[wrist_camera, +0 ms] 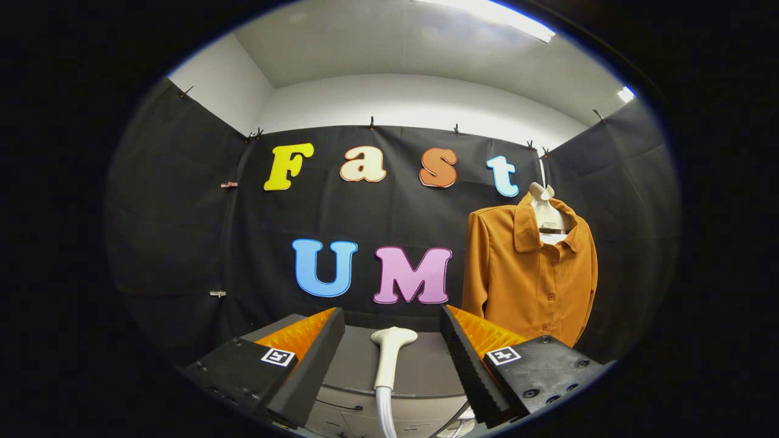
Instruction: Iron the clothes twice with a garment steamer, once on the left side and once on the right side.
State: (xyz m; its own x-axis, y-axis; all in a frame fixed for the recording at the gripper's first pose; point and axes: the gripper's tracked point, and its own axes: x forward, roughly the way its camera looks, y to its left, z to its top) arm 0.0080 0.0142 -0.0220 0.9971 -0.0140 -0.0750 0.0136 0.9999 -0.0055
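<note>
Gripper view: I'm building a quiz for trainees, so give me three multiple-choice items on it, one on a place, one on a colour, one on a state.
1. Where is the steamer head?
A. between the fingers, on the grey unit
B. against the shirt
C. on the floor

2. What colour is the shirt?
A. blue
B. white
C. rust orange

3. How does the gripper stand?
A. shut on the steamer head
B. open, touching nothing
C. shut on the shirt

Key:
1 A, the head stands on the grey unit in the gap between the fingers.
2 C, the hanging shirt is rust orange.
3 B, both fingers stand well clear of the head.
</note>
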